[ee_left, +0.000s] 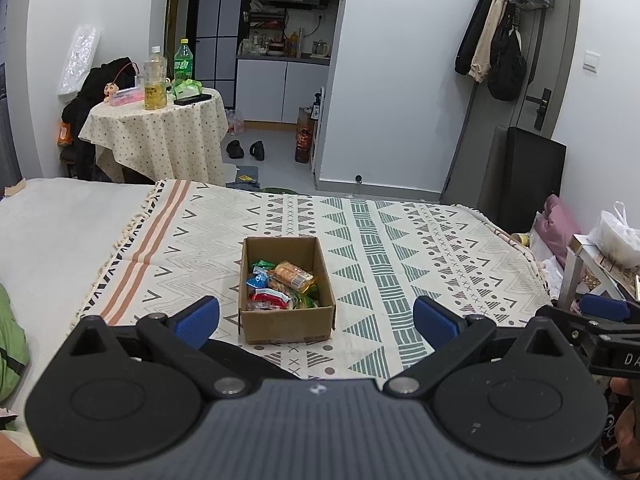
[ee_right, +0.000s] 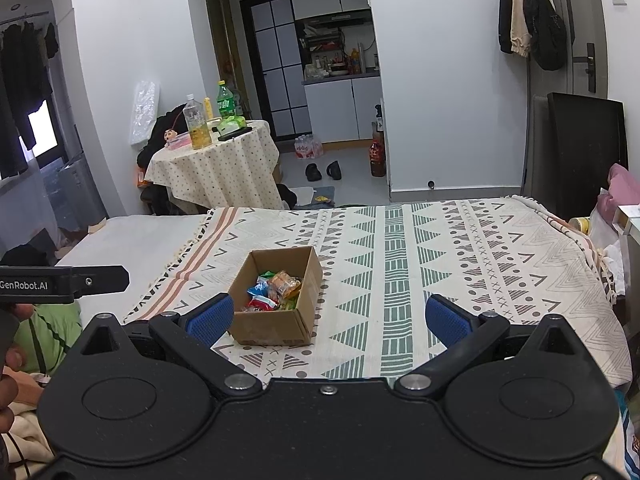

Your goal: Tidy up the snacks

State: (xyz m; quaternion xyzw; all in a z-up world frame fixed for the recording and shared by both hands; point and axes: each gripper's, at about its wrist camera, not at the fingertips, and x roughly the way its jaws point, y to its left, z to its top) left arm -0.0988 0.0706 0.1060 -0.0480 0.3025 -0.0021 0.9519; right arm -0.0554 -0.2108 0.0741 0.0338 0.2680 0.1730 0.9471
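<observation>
A small open cardboard box (ee_left: 286,326) stands on the patterned cloth (ee_left: 400,248) of a bed, holding several wrapped snacks (ee_left: 282,282) in orange, blue, red and green. My left gripper (ee_left: 316,316) is open just in front of the box, nothing between its blue pads (ee_left: 196,318). In the right wrist view the same box (ee_right: 272,326) sits near the left pad, snacks (ee_right: 276,288) inside. My right gripper (ee_right: 330,318) is open and empty, hovering over the cloth (ee_right: 460,248) to the right of the box.
A round table (ee_left: 160,132) with bottles stands beyond the bed's far edge. A white bag (ee_left: 616,236) and stool lie at the right. Green fabric (ee_left: 10,332) lies at the left. The other gripper's body (ee_right: 60,284) shows at the left in the right wrist view.
</observation>
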